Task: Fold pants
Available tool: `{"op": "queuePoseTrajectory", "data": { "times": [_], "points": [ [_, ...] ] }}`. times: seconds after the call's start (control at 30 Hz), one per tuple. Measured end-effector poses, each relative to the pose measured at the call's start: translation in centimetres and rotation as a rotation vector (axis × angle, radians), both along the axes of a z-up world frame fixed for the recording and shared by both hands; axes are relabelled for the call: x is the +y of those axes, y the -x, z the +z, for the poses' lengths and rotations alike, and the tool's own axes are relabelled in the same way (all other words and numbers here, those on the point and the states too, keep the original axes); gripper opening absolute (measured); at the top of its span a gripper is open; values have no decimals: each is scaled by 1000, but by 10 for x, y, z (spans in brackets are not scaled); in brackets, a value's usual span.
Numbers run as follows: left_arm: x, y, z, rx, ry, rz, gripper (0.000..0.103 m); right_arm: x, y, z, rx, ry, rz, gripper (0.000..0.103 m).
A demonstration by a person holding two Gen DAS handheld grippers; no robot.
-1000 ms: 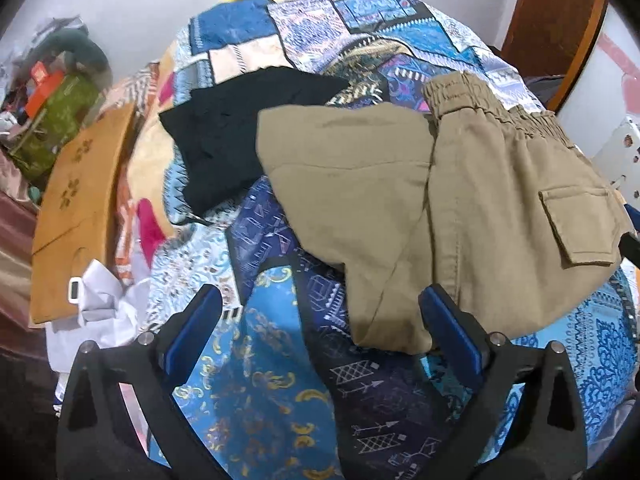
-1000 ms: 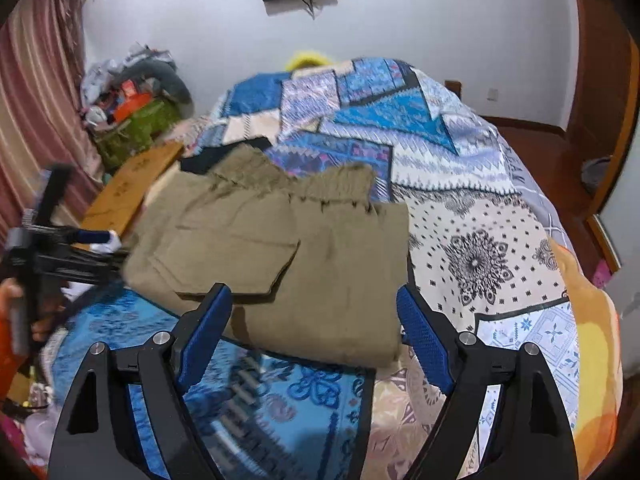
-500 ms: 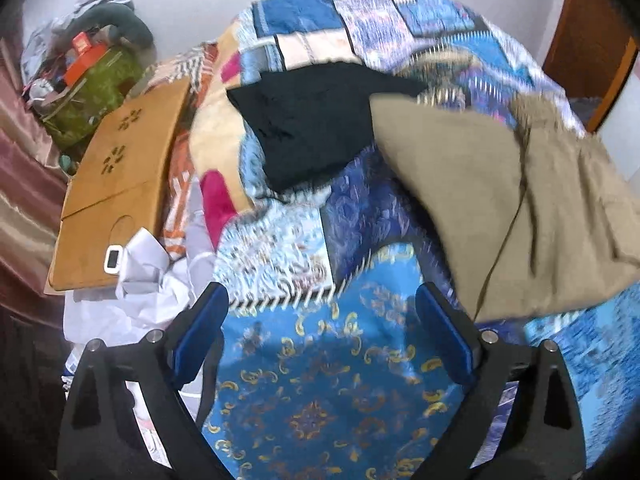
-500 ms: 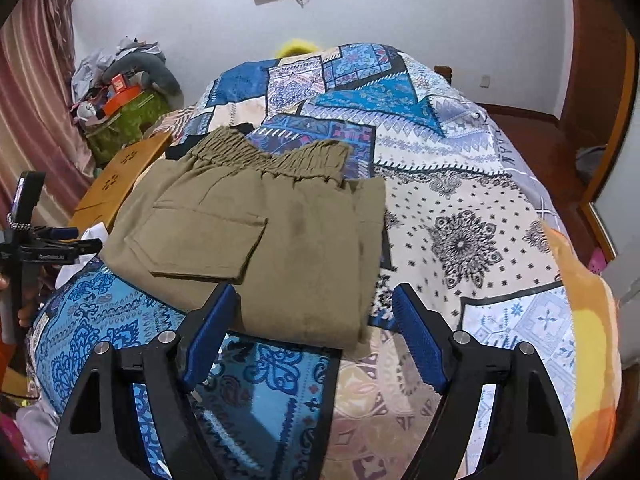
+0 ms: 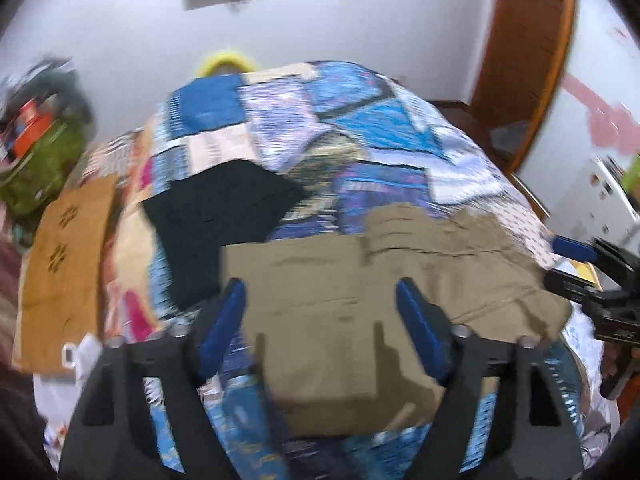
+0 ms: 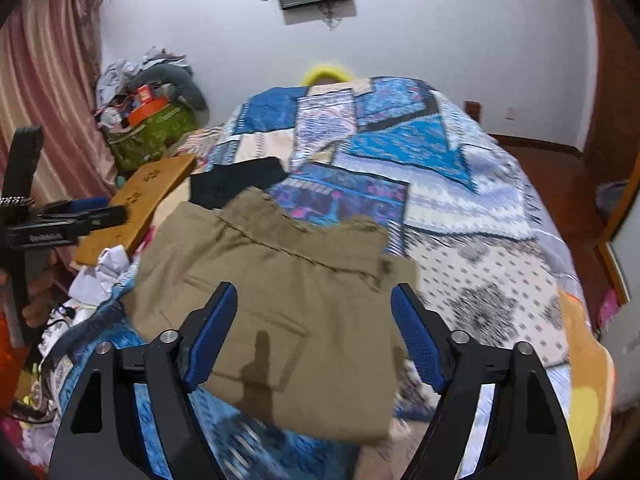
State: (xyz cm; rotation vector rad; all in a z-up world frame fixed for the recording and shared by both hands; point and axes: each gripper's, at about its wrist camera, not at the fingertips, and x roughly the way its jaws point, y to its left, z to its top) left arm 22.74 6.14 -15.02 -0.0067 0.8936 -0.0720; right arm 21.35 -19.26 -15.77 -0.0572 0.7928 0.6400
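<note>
Khaki pants (image 5: 360,292) lie folded into a compact rectangle on the patchwork bedspread (image 5: 384,128), waistband at the far side. They also show in the right wrist view (image 6: 292,304), with a flap pocket on top. My left gripper (image 5: 320,328) is open and empty, hovering over the near edge of the pants. My right gripper (image 6: 312,336) is open and empty over the pants' near part. The right gripper also shows at the right edge of the left wrist view (image 5: 592,276); the left gripper shows at the left edge of the right wrist view (image 6: 60,220).
A folded black garment (image 5: 224,220) lies just left of and behind the pants. A wooden board (image 5: 64,256) and white crumpled cloth (image 6: 104,272) sit at the bed's left side. A green bag with clutter (image 6: 152,128) stands by the curtain. A wooden door (image 5: 520,52) is right.
My left gripper swung right and tilted up, so the pants now lie between its fingers. My right gripper moved closer over the pants. Both stayed open; the pants have not moved.
</note>
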Motion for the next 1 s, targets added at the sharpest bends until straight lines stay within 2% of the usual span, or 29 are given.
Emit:
{"op": "queuePoseTrajectory", "data": {
  "times": [0.13,0.23,0.33,0.47,0.6,0.67,0.77,0.8,0.9,0.93,1.0],
  "points": [
    [-30,-14,-16,57,26,-98,41,21,-8,-11,24,38,71,37],
    [-46,-22,-38,110,10,-139,41,34,-9,-25,48,95,105,33],
    [-50,-25,-64,177,-57,-136,41,36,-9,-43,93,130,120,31],
    [-49,-21,-64,179,-77,-151,41,22,-3,-47,118,116,118,31],
    [-36,-12,-63,176,-69,-144,43,4,3,-43,136,109,82,28],
    [-24,-6,-58,176,-36,-117,43,-4,7,-40,133,109,67,29],
    [-4,-1,-46,161,13,-60,48,-15,9,-33,122,95,43,31],
    [1,1,-42,149,16,-41,53,-18,9,-30,116,98,28,32],
    [23,1,-34,112,4,33,63,-24,6,-23,87,105,-21,42],
    [30,0,-34,110,3,54,65,-27,5,-23,74,100,-55,46],
    [46,-4,-36,118,9,98,67,-31,0,-22,76,93,-83,50]
  ]
}}
